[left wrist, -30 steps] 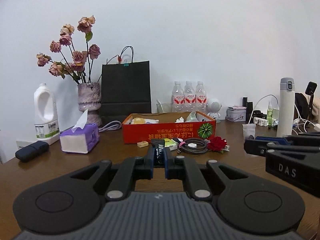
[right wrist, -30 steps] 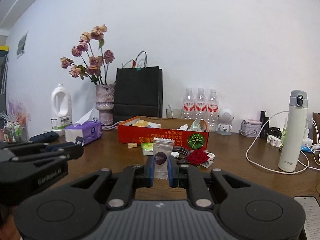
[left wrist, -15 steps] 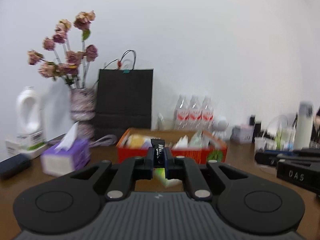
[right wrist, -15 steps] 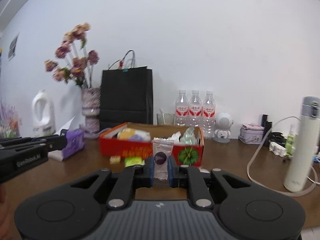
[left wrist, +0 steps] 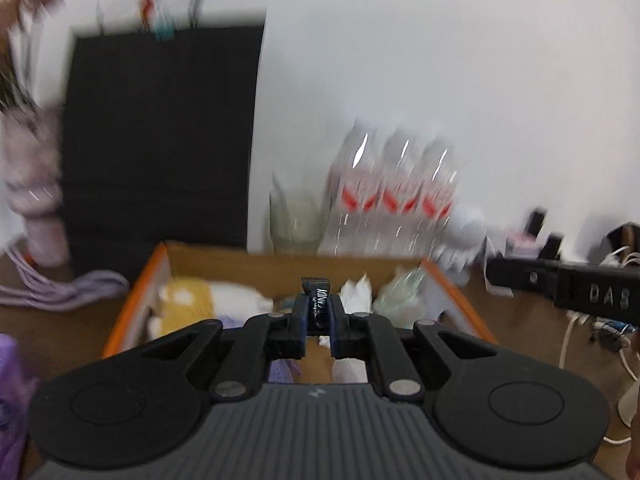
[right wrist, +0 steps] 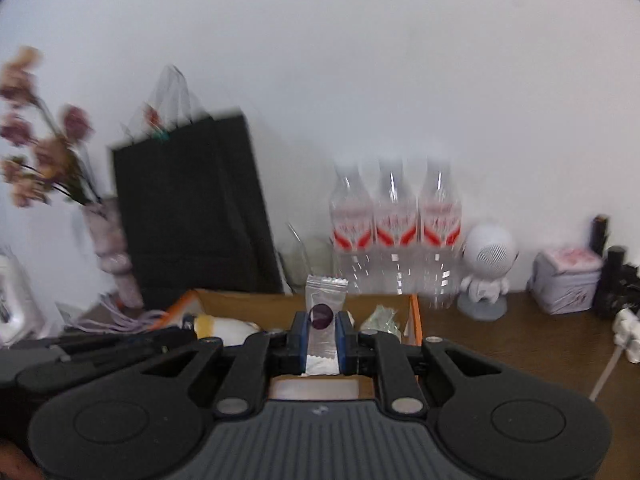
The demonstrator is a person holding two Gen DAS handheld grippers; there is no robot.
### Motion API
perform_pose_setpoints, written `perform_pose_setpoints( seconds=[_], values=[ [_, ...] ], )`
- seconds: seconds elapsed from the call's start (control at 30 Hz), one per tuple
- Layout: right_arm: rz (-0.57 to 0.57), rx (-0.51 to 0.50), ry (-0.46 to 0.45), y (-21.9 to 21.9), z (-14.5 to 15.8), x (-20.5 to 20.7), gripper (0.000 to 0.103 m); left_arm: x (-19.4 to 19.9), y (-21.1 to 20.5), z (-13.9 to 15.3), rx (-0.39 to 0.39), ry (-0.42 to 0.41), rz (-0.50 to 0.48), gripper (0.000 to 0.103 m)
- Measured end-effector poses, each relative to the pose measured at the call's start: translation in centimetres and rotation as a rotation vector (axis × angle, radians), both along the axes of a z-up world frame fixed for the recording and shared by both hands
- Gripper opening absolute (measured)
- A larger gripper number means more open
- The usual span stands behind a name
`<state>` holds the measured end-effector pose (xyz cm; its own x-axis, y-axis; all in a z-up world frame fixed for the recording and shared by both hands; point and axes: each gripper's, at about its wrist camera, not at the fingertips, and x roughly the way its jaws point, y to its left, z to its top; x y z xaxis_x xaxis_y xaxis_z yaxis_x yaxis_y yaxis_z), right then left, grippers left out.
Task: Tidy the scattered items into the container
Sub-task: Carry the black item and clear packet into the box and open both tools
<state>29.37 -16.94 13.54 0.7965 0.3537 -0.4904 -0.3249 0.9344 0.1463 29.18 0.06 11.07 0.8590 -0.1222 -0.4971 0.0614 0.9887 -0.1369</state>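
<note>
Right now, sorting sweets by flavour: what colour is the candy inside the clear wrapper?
Dark purple candy, clearest in the right wrist view.

Your left tool (left wrist: 319, 314) is clamped, fingers nearly together, pinching a dark packet (left wrist: 318, 300) upright between the pads. Your right tool (right wrist: 323, 330) is likewise closed on a clear sachet (right wrist: 325, 322), which stands up above the fingertips. Both point forward and slightly down, side by side; each shows in the other's view.
</note>
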Motion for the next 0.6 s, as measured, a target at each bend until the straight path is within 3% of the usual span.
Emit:
perform_pose_setpoints(
  seconds=[0.13, 0.2, 0.3, 0.4, 0.47, 0.6],
  values=[
    [0.029, -0.032, 0.269, 0.5, -2.2, 8.7, 0.013, 6.0, 0.4, -1.8, -0.047, 0.190, -0.043, 0.011],
    [0.041, -0.058, 0.366, 1.1, -3.8, 11.4, 0.013, 8.3, 0.8, -2.8, -0.098, 0.275, -0.025, 0.011],
    [0.048, -0.084, 0.502, 2.2, -6.5, 13.8, 0.013, 10.6, -0.1, -4.1, -0.087, 0.364, -0.082, 0.011],
    [0.027, -0.175, 0.553, 3.8, -8.3, 14.8, 0.014, 12.0, -1.2, -5.6, -0.047, 0.439, -0.079, 0.012],
    [0.012, -0.207, 0.565, 4.5, -8.8, 15.1, 0.026, 12.3, -1.2, -6.0, -0.061, 0.465, -0.062, 0.025],
    [-0.009, -0.186, 0.534, 4.3, -7.4, 14.4, 0.038, 11.8, 0.0, -5.0, -0.101, 0.439, -0.016, 0.044]
  ],
)
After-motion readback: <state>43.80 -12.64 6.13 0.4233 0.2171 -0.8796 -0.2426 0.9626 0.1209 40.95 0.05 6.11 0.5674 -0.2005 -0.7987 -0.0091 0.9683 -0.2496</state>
